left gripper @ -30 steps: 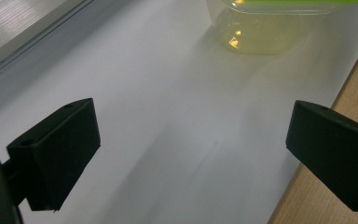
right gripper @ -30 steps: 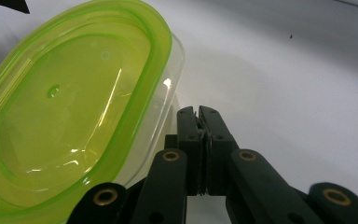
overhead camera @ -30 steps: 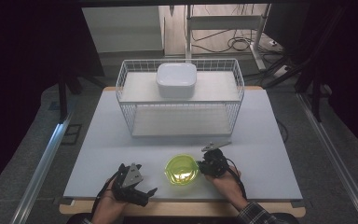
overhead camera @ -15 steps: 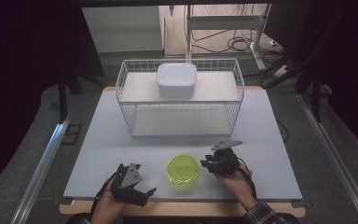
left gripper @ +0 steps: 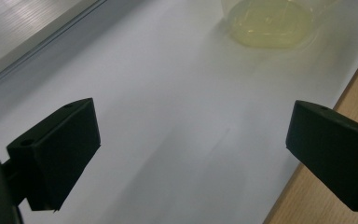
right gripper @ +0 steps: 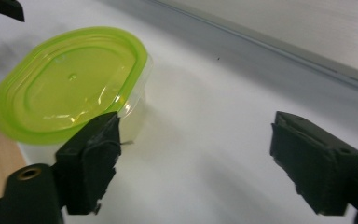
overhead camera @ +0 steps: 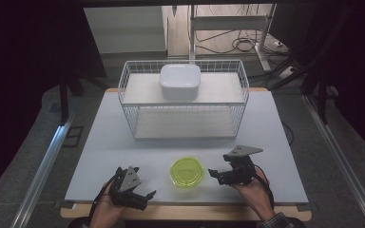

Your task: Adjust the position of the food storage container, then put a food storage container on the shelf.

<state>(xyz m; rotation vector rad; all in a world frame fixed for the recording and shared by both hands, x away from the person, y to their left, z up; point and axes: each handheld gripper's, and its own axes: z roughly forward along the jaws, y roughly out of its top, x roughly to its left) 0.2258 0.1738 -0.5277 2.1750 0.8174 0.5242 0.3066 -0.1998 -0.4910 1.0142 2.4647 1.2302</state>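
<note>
1. Lies between the two tongs on the near part of the surface (overhead camera: 123,142): a small clear container with a green lid (overhead camera: 187,172), upright, lid on.
2. Sits just beside the right tongs (overhead camera: 217,176), off their tips toward the left tongs (overhead camera: 145,197); apart from them, not touched.
3. Seen along the right tongs' own view: container (right gripper: 70,88) ahead and off to the side of the nearer jaw, outside the gap, nothing but bare surface between the jaws.
4. Right tongs released, jaws standing wide; have just been opening, with nothing between them.
5. Left tongs also released, jaws wide apart over bare surface, resting low near the front edge.
6. From the left tongs' view: container (left gripper: 270,21) well ahead and off to one side, clearly farther than from the right tongs.
7. Nearer hand for any fresh grasp: the right (overhead camera: 252,187).
8. Long axis of the lid: hard to call from above, close to round there; in the right tongs' view looks slightly oblong, probably running away from the jaws.
9. Farther off, well beyond both tongs: a white wire basket (overhead camera: 185,102) with a white bowl (overhead camera: 179,80) on top of it.
</note>
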